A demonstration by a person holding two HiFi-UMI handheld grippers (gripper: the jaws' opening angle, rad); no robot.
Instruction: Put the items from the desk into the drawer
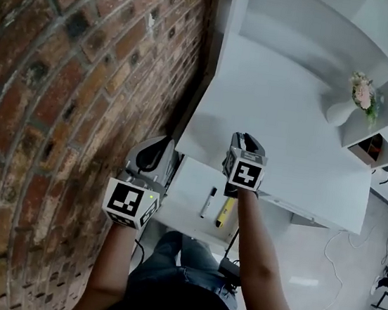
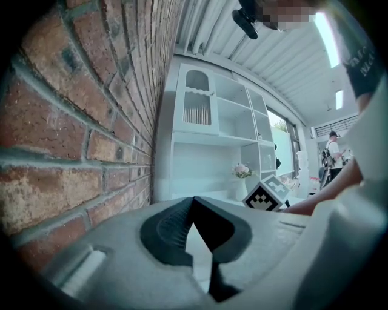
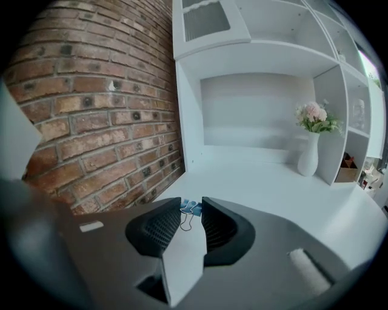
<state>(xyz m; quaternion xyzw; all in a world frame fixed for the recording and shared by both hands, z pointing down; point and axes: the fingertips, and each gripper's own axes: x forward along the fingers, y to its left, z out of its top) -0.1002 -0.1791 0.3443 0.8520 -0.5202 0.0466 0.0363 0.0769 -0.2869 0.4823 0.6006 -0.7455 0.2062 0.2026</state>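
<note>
Left side: a red brick wall point(image 1: 67, 98) runs along the left edge of the white desk point(image 1: 287, 149). My left gripper point(image 2: 193, 203) hangs just beside that wall, below the desk's front-left corner, with its fingers closed tip to tip and nothing between them. To its right, the white drawer point(image 1: 186, 185) stands pulled out under the desk's front edge. It already holds a black marker pen point(image 1: 208, 202) and a yellow highlighter-like stick point(image 1: 224, 213) lying side by side. Above the desk's front edge, near its left corner, my right gripper point(image 3: 191, 201) is clamped on a small blue binder clip with wire handles point(image 3: 190, 207). Risk noted: the hold is at the very ends of the fingers only, on a small, hard, springy item. I judge that a tilt or jolt on the way to the drawer could squirt it out onto the desk or floor. A second risk is releasing too high, since the clip would bounce off the drawer floor or the pens. The clip's condition appears sound: blue body pinched crosswise, thin wire loop hanging down between the pads. Its far side is hidden. Far right: a white vase with pink flowers point(image 1: 340, 112) stands near the desk's back-right corner, well apart from the work.
</note>
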